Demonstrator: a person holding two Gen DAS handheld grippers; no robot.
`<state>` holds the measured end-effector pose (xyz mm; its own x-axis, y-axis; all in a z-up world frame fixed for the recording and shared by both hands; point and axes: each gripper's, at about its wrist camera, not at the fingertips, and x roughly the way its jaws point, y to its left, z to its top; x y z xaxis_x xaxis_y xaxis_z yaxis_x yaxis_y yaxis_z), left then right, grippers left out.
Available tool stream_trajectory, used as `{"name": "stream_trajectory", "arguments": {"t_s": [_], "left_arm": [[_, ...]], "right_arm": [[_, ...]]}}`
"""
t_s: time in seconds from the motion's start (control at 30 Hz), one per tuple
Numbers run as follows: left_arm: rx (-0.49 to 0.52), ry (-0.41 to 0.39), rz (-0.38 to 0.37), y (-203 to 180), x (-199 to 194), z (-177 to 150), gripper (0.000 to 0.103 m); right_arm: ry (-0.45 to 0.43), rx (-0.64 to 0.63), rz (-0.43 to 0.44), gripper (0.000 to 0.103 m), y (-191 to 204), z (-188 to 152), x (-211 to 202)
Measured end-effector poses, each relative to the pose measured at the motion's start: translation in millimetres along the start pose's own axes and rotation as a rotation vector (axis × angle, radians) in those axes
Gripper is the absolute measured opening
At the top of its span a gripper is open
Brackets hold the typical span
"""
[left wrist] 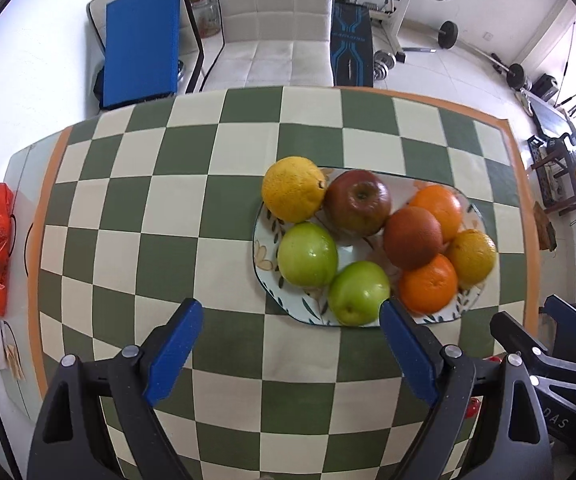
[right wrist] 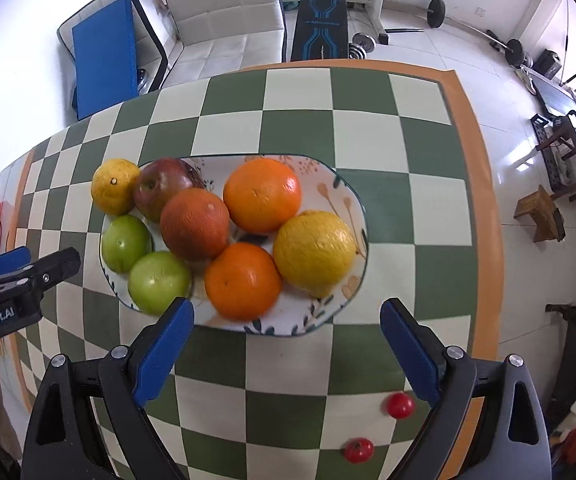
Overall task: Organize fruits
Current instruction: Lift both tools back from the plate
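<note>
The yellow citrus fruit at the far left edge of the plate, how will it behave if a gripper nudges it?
The yellow citrus is round and overhangs the plate rim, so a nudge would likely roll it onto the checkered cloth. It leans against the red apple, which may shift too. Its pebbled skin probably grips fairly well.

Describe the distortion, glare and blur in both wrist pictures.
Left wrist view: fisheye bends the green-and-cream checkered tablecloth into curves, corners are black vignette, window light washes out the upper right, and small highlights sit on the two green apples. Right wrist view: same bending, bright floor glare at right, and the two small red tomatoes look slightly soft.
</note>
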<state>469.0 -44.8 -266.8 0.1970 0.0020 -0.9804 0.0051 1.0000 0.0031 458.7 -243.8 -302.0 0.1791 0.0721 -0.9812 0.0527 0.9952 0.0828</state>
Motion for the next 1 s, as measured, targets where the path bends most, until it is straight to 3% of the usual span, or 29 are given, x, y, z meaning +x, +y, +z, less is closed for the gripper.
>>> {"name": "stream_trajectory", "arguments": {"t_s": [0.37, 1.0], "left_arm": [[0.022, -0.192, -0.020, -15, -87, -42, 0.090], [0.063, -0.364, -0.054, -16, -187, -102, 0.090]], "right_arm": [[-0.155, 0.018, -0.039, 0.096, -13, -44, -81], [-0.338, -0.017, -0.013, 0.096, -4, -118, -212]]}}
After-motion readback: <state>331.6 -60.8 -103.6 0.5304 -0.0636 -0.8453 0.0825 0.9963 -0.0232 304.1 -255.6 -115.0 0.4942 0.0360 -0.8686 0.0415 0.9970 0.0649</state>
